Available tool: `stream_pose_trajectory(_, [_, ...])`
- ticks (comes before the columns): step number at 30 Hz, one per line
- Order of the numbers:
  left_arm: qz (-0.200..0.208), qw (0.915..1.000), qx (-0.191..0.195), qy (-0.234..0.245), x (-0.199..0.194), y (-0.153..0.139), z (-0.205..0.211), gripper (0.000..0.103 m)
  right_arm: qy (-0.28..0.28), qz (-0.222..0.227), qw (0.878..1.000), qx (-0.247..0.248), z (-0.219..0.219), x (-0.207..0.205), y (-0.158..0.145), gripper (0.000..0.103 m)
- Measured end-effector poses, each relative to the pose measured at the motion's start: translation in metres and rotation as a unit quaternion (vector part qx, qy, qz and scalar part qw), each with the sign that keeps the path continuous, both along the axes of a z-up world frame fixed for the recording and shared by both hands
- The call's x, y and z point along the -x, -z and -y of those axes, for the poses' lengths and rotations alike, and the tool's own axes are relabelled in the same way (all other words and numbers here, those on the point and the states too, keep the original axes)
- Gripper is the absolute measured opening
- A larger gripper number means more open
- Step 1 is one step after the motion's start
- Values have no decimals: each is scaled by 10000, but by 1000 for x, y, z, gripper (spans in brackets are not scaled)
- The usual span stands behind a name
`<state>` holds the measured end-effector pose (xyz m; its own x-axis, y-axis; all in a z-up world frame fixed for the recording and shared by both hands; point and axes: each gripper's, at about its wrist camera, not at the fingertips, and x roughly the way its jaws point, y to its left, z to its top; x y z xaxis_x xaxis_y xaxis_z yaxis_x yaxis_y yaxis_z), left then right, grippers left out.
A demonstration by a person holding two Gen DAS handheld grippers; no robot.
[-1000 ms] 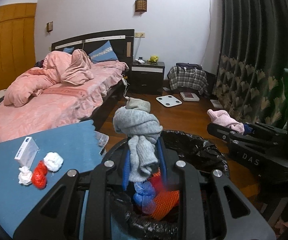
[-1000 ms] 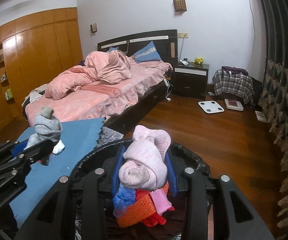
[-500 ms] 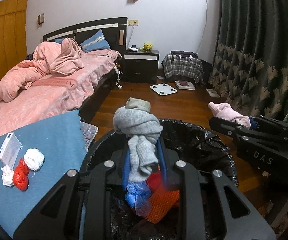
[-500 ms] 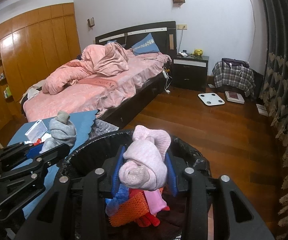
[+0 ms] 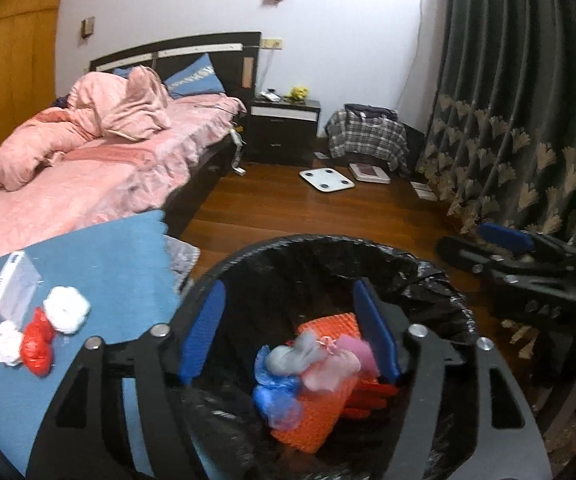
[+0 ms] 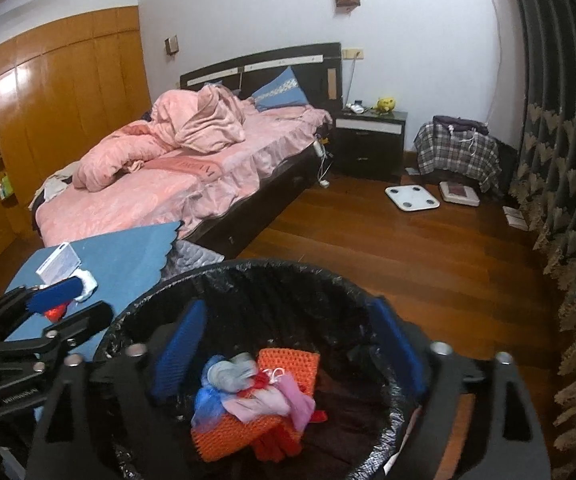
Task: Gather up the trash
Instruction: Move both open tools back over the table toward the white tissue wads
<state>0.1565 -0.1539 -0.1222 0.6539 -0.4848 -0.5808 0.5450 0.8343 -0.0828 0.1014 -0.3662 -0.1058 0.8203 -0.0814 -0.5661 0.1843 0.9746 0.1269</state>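
Observation:
A bin lined with a black bag (image 5: 328, 242) (image 6: 271, 268) stands under both grippers. Inside lie a grey sock (image 5: 288, 356) (image 6: 229, 372), a pink sock (image 5: 332, 366) (image 6: 271, 400), orange mesh (image 5: 316, 412) and a blue bag (image 5: 273, 396). My left gripper (image 5: 290, 332) (image 6: 71, 308) hangs over the bin, jaws opening, nothing between them. My right gripper (image 6: 290, 354) (image 5: 484, 246) is beside it, jaws also opening and empty. On the blue table (image 5: 99, 264) rest a red wad (image 5: 37, 346), white wads (image 5: 65, 310) and a white box (image 5: 13, 286).
A pink bed (image 6: 175, 184) fills the left, with a dark nightstand (image 6: 370, 144) behind it. A white scale (image 6: 412, 198) and a plaid bundle (image 6: 454, 152) are on the wood floor. Dark curtains (image 6: 568, 160) line the right side.
Both grippers have opened. The grey sock left the left gripper and the pink sock left the right one; both now lie in the bin. Both grippers sank a little.

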Motion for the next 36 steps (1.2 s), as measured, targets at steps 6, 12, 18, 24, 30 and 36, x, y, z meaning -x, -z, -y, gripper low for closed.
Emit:
stream_pose_trajectory(6, [139, 9983, -25, -573, 6, -12, -44, 89, -26, 92, 9999, -76, -10, 5, -8, 97])
stream_pose_trajectory(12, [202, 9937, -39, -1104, 16, -19, -94, 90, -343, 98, 9993, -73, -44, 2, -10, 97])
stream_pose_trajectory(18, [224, 9860, -149, -1644, 26, -16, -143, 90, -849, 79, 9963, -48, -97, -10, -10, 97])
stream_pose_trajectory(24, [193, 9763, -192, -2148, 29, -11, -191, 90, -1321, 89, 9912, -35, -149, -27, -10, 97])
stream_pose_trajectory(30, [205, 9659, -285, -2564, 23, -5, -232, 90, -1566, 71, 9876, -47, -190, -49, -5, 97])
stream_pose_trajectory(36, [163, 9566, -318, -2893, 3, 3, -265, 90, -1763, 32, 9843, 27, -226, -78, 0, 97])
